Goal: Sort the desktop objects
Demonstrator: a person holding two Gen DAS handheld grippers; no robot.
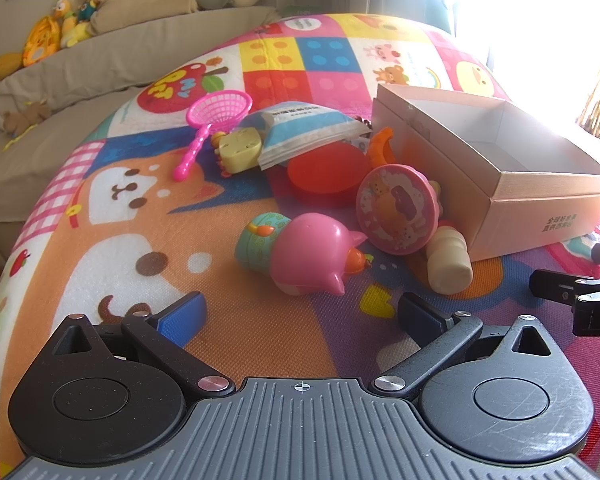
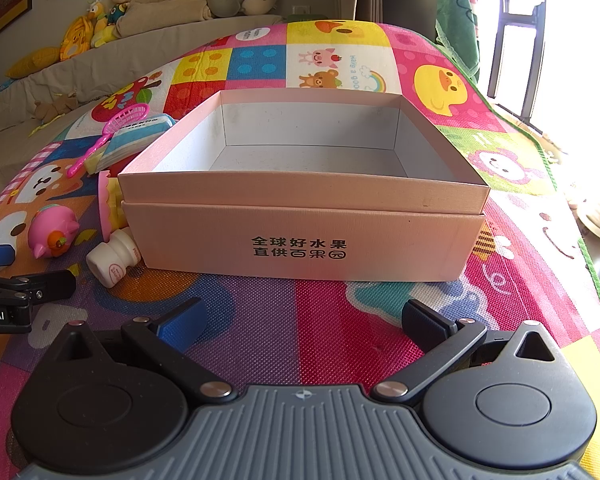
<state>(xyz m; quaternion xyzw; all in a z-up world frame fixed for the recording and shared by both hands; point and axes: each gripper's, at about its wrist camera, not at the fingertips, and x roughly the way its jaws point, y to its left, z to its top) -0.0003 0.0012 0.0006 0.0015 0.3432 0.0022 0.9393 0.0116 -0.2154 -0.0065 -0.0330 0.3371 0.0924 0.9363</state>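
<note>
Hovering over the cartoon play mat [image 1: 112, 240] with the left gripper [image 1: 300, 316], jaws spread wide, holding nothing. Facing a toppled pink pig toy [image 1: 312, 254], a round pink tin [image 1: 398, 210] and a small cream bottle [image 1: 448, 266] lying just beside the open pink cardboard box [image 2: 304, 200]. Waiting before that box with the right gripper [image 2: 304, 320], likewise spread and gripping nothing.
</note>
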